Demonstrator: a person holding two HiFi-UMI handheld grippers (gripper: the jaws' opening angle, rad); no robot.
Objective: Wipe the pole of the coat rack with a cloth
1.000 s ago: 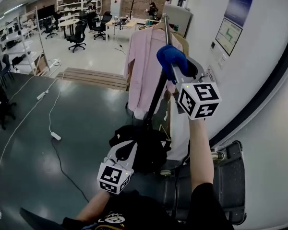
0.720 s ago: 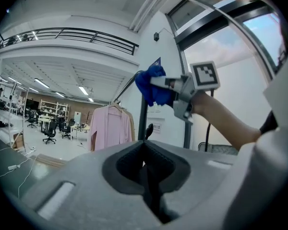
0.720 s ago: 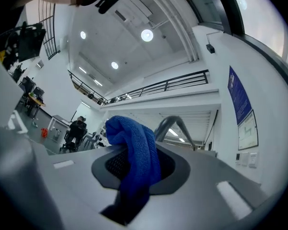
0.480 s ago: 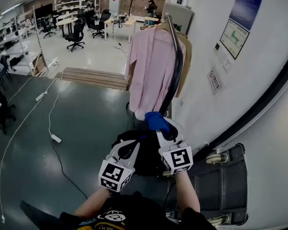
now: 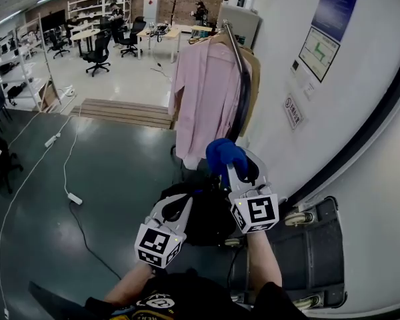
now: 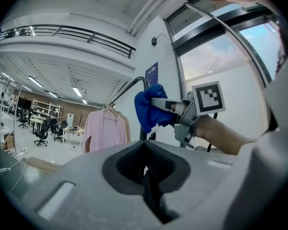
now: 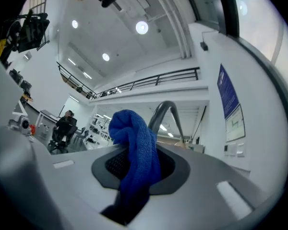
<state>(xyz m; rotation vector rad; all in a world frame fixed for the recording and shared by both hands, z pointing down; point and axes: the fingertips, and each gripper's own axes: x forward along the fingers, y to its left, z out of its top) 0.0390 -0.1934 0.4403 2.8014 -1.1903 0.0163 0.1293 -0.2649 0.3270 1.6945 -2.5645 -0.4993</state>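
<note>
The coat rack's dark pole [image 5: 242,95] rises beside the white wall, with a pink shirt [image 5: 200,92] hanging from its top. My right gripper [image 5: 231,167] is shut on a blue cloth [image 5: 225,153], which it holds at the pole's lower part; whether they touch is hidden. In the right gripper view the cloth [image 7: 137,150] bunches out of the jaws, with the curved pole [image 7: 164,110] just beyond. My left gripper [image 5: 179,204] hangs lower and to the left, shut and empty. From it I see the cloth [image 6: 149,107] and the pole [image 6: 130,85].
A black bundle [image 5: 203,215] lies at the rack's base. A grey wheeled cart [image 5: 323,245] stands at the lower right against the wall [image 5: 333,132]. A white cable with a power strip [image 5: 74,198] crosses the dark floor at left. Wooden steps [image 5: 123,111] lie beyond.
My right gripper carried the cloth down the pole from shirt height to near the base, then rose a little. The left gripper has barely moved.
</note>
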